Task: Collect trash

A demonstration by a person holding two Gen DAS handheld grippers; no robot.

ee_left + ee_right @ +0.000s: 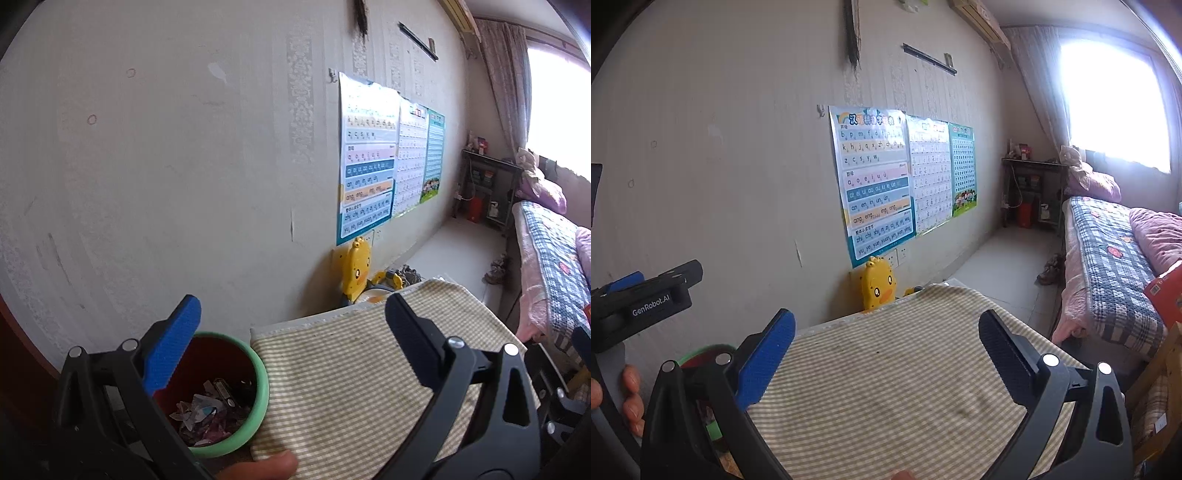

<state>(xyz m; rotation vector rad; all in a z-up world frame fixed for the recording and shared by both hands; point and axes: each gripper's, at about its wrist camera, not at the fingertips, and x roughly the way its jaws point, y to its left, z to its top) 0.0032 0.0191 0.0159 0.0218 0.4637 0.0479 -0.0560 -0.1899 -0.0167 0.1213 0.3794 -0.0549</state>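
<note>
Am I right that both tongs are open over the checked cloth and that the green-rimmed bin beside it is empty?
Not quite: the bin is not empty. The left wrist view shows crumpled wrappers and paper scraps lying inside it. The rest stands: the left tongs and right tongs are both open, holding nothing, over the checked cloth, and the bin sits beside it.

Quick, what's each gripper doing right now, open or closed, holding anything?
Left gripper: open, holding nothing, above the green-rimmed red trash bin.
Right gripper: open, holding nothing, over the checked beige cloth.
</note>
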